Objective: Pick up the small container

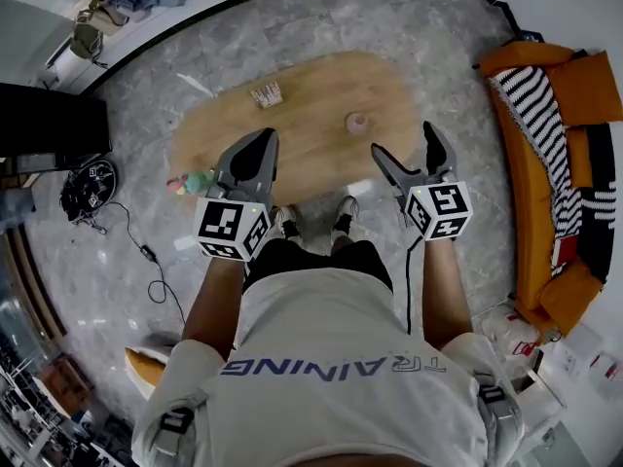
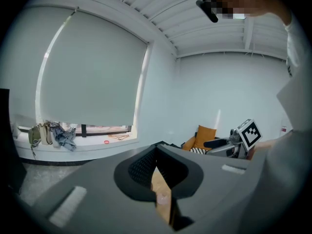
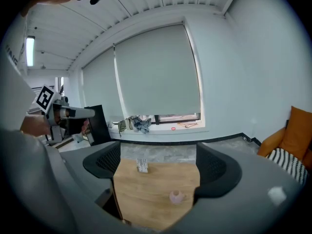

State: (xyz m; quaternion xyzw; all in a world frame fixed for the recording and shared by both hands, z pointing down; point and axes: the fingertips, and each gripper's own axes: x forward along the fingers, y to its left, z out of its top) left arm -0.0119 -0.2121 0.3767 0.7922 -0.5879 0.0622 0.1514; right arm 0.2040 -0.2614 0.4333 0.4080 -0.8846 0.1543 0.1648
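Container (image 1: 356,122) on table (image 1: 311,139); box (image 1: 266,95) well apart.

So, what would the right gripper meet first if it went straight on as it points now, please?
Probably the wooden table, near the small pink container; the right gripper has open, empty tongs, but depth is unclear.
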